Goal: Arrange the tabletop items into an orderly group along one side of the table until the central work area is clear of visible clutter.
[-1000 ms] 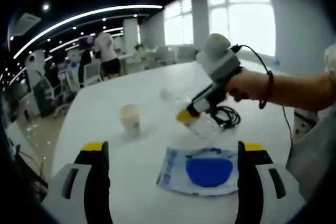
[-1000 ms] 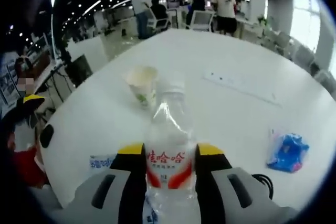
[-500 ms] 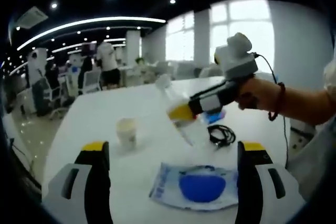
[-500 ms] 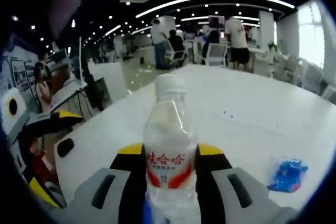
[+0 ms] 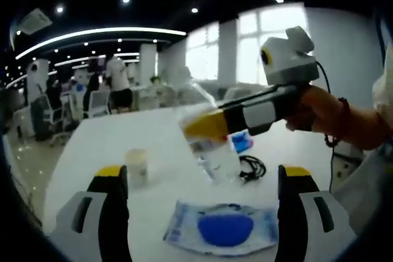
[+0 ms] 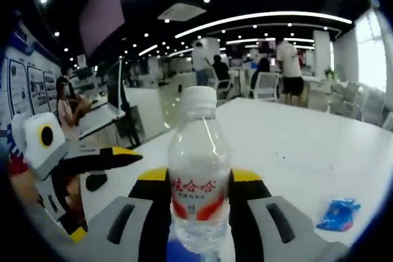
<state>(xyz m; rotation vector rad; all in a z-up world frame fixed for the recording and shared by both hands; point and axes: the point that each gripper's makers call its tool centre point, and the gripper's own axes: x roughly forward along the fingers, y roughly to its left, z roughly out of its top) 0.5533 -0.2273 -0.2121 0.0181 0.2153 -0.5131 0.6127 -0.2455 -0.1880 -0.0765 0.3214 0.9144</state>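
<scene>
My right gripper [image 6: 199, 179] is shut on a clear water bottle [image 6: 198, 151] with a white cap and a red-and-white label. In the left gripper view the right gripper [image 5: 212, 126] holds the bottle [image 5: 215, 154] tilted in the air above the white table [image 5: 92, 145]. My left gripper [image 5: 202, 173] stands open with nothing between its jaws. Below and ahead of it a white-and-blue flat packet [image 5: 224, 234] lies on the table. A paper cup [image 5: 136, 165] stands upright to the left.
A black coiled cable [image 5: 252, 167] and a small blue packet [image 5: 241, 142] lie behind the bottle. The same blue packet [image 6: 339, 213] lies at the right on the table [image 6: 295, 151]. A finger [image 6: 104, 159] of the left gripper reaches in from the left. People and office chairs are far behind.
The right gripper has lifted the bottle off the table, higher and closer to the left gripper's camera. Both views have tilted upward.
</scene>
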